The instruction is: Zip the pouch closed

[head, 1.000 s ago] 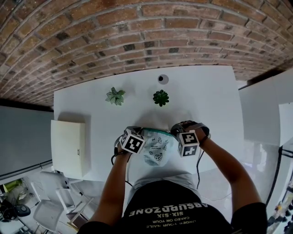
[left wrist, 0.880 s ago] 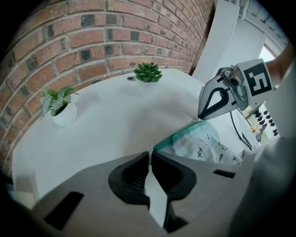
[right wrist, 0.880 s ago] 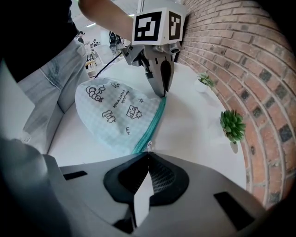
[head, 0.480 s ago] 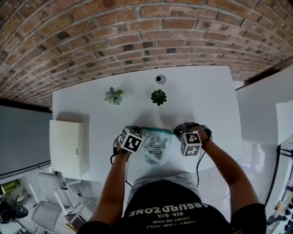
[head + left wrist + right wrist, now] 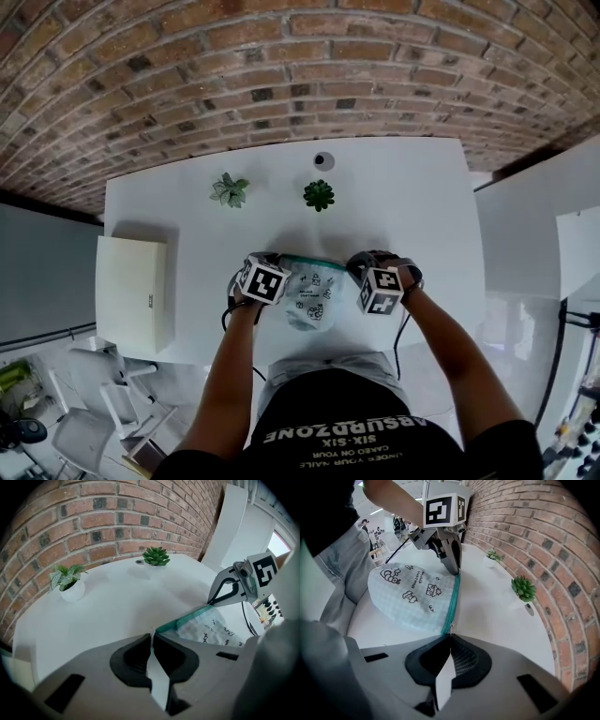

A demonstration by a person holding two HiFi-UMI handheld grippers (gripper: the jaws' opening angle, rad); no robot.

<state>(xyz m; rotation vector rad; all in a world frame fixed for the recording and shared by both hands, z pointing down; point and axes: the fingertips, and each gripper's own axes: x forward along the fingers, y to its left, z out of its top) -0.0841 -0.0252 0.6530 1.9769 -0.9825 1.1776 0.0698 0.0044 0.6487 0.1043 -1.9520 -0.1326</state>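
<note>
In the lower middle of the head view, the pouch sits at the near edge of the white table, strung between our two grippers with its teal zip along the far side. So here's where we're at: both claws are pinched right down. At centre frame in the left gripper view, the left gripper has its jaws squeezed together on a thin pale tab at one end of the zip, with nothing wider between them. The right gripper is clamped the same way at the lower middle of its own view, on the other end of the zip. A tiny metal bit pokes out right at its tips. It looks to us like the pull, but it's too small to swear by.

Our read is that we're at the tail end of the zipping stroke. The teal band running up the middle of the right gripper view looks flat and joined the whole way, with no gap we can spot. So we figure the left side is just the anchor and the right does the tugging. Next move, we reckon, calls for one last gentle pull towards the right of the head view to seat the slider, keeping the zip taut, then letting go of both ends.
</note>
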